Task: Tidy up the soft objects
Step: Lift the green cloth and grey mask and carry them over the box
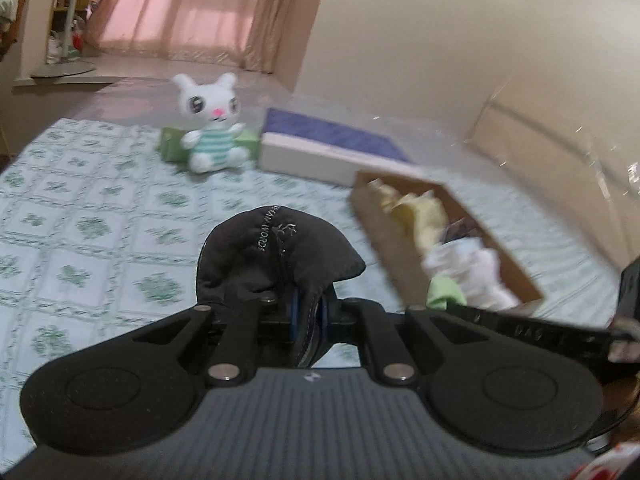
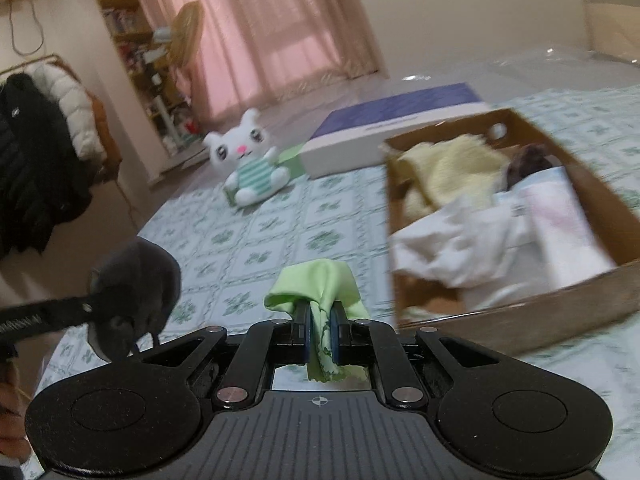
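My left gripper is shut on a black fabric item with stitched lettering, held up above the green-patterned bed sheet. In the right wrist view that same black item hangs at the lower left. A light green cloth drapes over the tips of my right gripper, which is shut on it. The cardboard box at the right holds a yellow towel, white cloths and a dark item. From the left wrist the box lies to the right.
A white plush bunny in a striped shirt sits at the far side of the sheet against a green box. A flat white box with a purple top lies beside it. Coats hang at the left; pink curtains cover the far window.
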Tool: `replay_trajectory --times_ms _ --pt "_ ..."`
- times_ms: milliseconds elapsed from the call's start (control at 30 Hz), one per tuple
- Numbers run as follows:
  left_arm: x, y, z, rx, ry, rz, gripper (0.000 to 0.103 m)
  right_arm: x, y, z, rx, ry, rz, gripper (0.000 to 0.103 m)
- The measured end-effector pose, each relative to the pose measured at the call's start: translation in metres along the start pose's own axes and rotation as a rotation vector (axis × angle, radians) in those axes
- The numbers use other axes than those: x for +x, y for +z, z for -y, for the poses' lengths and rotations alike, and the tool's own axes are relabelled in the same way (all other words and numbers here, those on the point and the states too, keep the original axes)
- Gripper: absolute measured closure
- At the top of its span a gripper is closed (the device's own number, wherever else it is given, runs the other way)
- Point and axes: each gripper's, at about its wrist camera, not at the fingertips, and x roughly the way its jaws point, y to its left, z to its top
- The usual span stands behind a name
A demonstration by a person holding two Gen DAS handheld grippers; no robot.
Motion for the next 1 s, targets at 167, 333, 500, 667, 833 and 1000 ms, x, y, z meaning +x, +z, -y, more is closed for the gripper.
replay_trajectory --times_ms 167,333,500,667,833,1000 --pt "0.005 0.013 0.04 0.021 -0.076 0.014 0.094 -0.034 0.013 0.029 0.033 -0.05 0.063 0.094" --pt "0.033 0.025 0.089 0.041 -0.175 0.009 0.094 -0.06 0.029 0.062 0.038 -0.11 0.115 0.094" --pt "0.074 0.038 0.134 0.013 -0.288 -0.019 0.094 -0.073 0.044 0.095 0.059 -0.167 0.157 0.094" --pt "0.11 0.05 0.161 -0.022 -0.36 -0.029 0.094 -0.067 0.061 0.119 0.07 -0.198 0.171 0.094" --pt "0.144 0.06 0.172 -0.096 -0.427 -0.035 0.094 -0.048 0.077 0.134 0.071 -0.213 0.166 0.093" --pt "0.19 0.063 0.17 -0.202 -0.479 -0.073 0.094 -0.028 0.084 0.144 0.068 -0.237 0.157 0.093"
